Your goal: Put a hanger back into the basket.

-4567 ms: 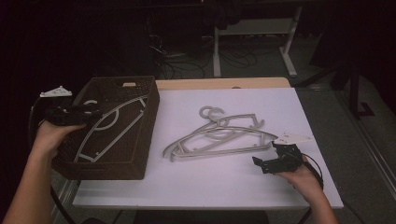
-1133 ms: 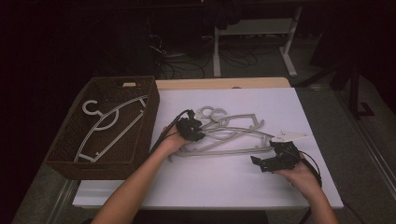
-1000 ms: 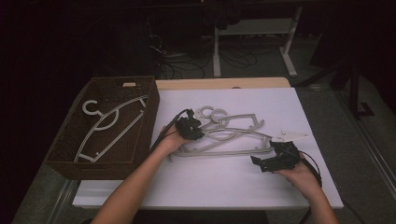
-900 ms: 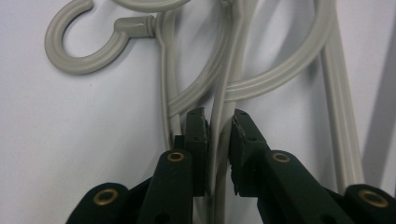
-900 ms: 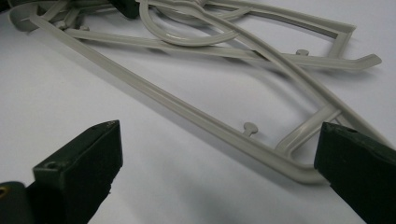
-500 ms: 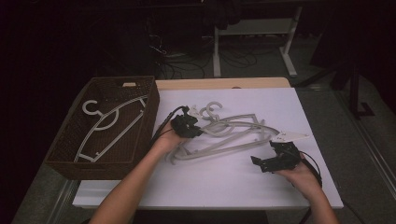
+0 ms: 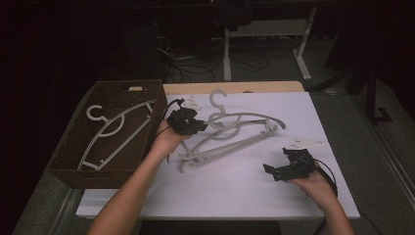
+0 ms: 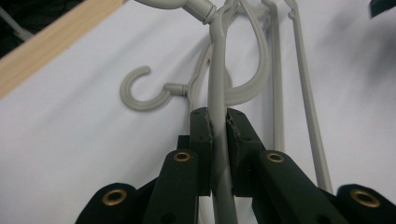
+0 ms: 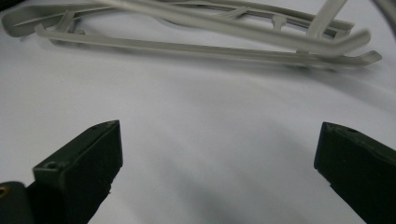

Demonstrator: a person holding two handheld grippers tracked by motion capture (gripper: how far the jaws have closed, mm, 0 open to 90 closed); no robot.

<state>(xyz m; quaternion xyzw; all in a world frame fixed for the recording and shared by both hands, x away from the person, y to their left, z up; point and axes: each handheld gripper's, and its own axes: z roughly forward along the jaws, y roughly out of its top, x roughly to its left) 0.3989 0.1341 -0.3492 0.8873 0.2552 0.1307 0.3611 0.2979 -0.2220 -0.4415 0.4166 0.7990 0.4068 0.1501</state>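
STEP: lift out one grey plastic hanger (image 7: 230, 128) from pile on white table (image 7: 244, 186) | LEFT GRIPPER (image 8: 218, 122): pinching its arm | RIGHT GRIPPER (image 9: 217, 154): spread, idle | NEXT: clear tangled hangers, carry to brown wicker basket (image 7: 73, 169)

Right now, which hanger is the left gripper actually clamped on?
The top hanger of the pile on the white table, its hook raised toward the far edge. The left gripper pinches its thin arm; the others lie beneath, and one lies in the basket.
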